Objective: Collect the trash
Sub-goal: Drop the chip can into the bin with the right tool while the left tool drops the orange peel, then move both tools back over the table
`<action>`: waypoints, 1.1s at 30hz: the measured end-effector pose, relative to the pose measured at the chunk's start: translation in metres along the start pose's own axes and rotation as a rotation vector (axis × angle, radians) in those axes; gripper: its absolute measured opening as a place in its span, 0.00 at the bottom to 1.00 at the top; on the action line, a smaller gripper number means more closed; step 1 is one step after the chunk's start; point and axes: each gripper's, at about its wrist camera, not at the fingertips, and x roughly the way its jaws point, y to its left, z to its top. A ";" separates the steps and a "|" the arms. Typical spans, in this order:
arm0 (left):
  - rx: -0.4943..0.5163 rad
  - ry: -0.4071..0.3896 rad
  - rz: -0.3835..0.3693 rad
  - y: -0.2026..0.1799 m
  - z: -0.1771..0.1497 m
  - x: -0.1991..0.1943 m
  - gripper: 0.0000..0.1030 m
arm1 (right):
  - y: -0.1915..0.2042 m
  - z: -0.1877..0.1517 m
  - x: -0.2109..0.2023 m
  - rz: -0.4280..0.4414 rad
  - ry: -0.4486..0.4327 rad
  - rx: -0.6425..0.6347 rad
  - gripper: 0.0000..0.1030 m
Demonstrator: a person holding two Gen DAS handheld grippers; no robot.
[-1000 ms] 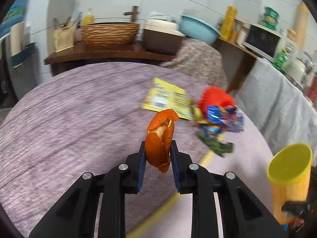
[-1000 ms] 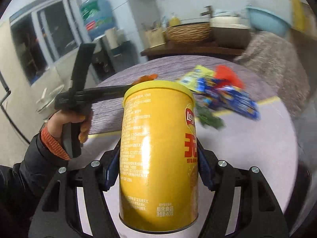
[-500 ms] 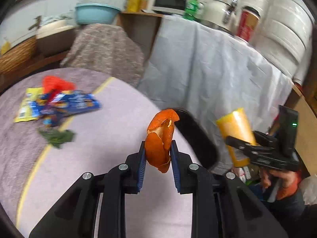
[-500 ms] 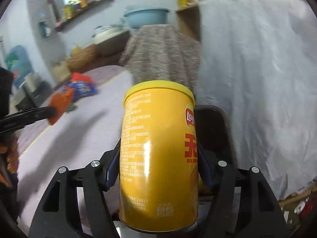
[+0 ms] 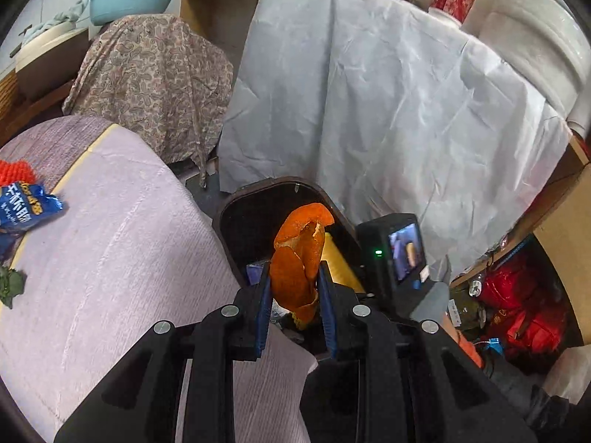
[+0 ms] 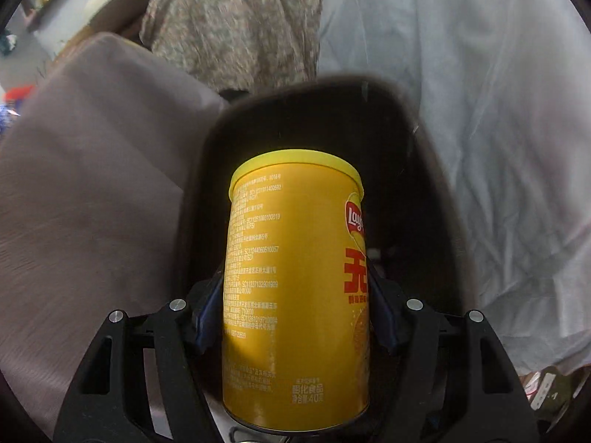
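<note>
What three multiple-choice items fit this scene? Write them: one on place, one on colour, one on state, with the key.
1. Where is the yellow chip can held?
A. Over the open black bin
B. On the purple table
C. On a shelf

2. What colour is the peel in the left tool?
A. Green
B. Orange
C. Blue

3. What state is the right tool in?
A. Open and empty
B. Shut on a blue wrapper
C. Shut on the yellow chip can

Key: 1 A, the right wrist view shows the bin's dark mouth all around the can. 2 B, the curled peel between the blue pads is orange. 3 C, both pads press the can's sides.
</note>
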 end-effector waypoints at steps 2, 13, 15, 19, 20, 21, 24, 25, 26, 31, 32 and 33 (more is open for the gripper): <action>0.003 0.010 0.014 -0.002 0.002 0.008 0.23 | -0.001 0.005 0.017 -0.026 0.038 -0.013 0.64; 0.019 0.093 0.051 -0.007 0.011 0.050 0.23 | -0.007 0.007 0.013 -0.034 -0.019 0.004 0.71; 0.030 0.122 0.057 -0.010 0.015 0.062 0.23 | -0.011 0.004 -0.001 -0.040 -0.054 0.008 0.71; 0.075 0.166 0.088 -0.024 0.023 0.085 0.23 | -0.023 -0.014 -0.033 -0.078 -0.119 0.030 0.71; 0.077 0.172 0.088 -0.025 0.025 0.088 0.23 | -0.027 -0.019 -0.041 -0.090 -0.136 0.037 0.71; 0.090 0.177 0.101 -0.030 0.027 0.094 0.23 | -0.032 -0.025 -0.050 -0.108 -0.154 0.046 0.71; 0.114 0.190 0.109 -0.040 0.031 0.105 0.23 | -0.044 -0.037 -0.070 -0.147 -0.202 0.068 0.71; 0.115 0.195 0.106 -0.043 0.032 0.109 0.23 | -0.048 -0.040 -0.074 -0.152 -0.210 0.078 0.71; 0.117 0.201 0.106 -0.045 0.033 0.113 0.23 | -0.053 -0.043 -0.079 -0.158 -0.217 0.091 0.71; 0.130 0.230 0.121 -0.053 0.031 0.127 0.46 | -0.069 -0.052 -0.095 -0.159 -0.233 0.135 0.71; 0.131 0.222 0.124 -0.055 0.031 0.126 0.57 | -0.070 -0.053 -0.097 -0.157 -0.235 0.139 0.71; 0.130 0.204 0.126 -0.055 0.031 0.121 0.61 | -0.072 -0.054 -0.098 -0.159 -0.238 0.142 0.72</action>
